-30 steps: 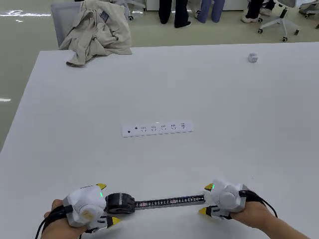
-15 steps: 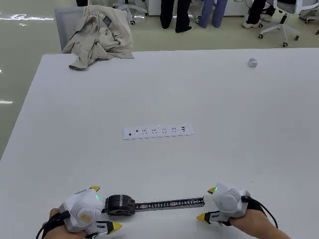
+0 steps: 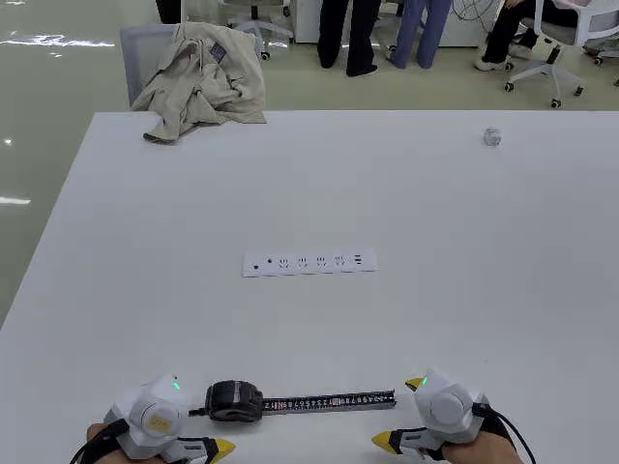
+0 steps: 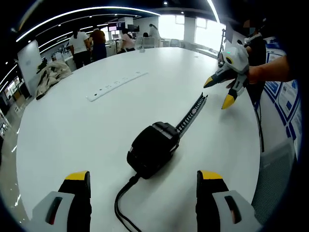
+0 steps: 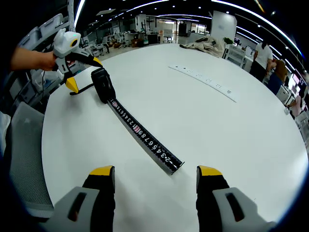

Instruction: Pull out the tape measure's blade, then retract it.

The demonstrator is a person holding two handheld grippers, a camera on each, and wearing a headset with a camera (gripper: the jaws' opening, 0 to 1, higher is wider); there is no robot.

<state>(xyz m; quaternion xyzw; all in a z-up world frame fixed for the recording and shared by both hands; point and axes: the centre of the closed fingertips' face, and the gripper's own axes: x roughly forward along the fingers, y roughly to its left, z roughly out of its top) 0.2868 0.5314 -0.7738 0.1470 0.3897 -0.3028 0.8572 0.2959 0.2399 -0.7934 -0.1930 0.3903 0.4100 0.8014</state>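
A black tape measure (image 3: 233, 400) lies on the white table (image 3: 387, 193) near its front edge. Its blade (image 3: 329, 401) is drawn out to the right and lies flat. My left gripper (image 3: 205, 425) is open just left of the case (image 4: 153, 147), and the case's black cord trails between the jaws. The blade (image 4: 192, 113) runs away toward the right gripper (image 4: 218, 92). My right gripper (image 3: 398, 414) is open, with the blade's hooked end (image 5: 174, 166) just ahead of its jaws, untouched. The case (image 5: 102, 84) and the left gripper (image 5: 84, 72) lie beyond it.
A white power strip (image 3: 308, 262) lies mid-table. A beige jacket (image 3: 203, 77) is draped over a chair at the far left corner. A small crumpled object (image 3: 492, 137) sits far right. People and office chairs stand beyond the table.
The right gripper has drawn back a little from the blade's end, and the left gripper has slid back from the case. The blade stays drawn out at about the same length.
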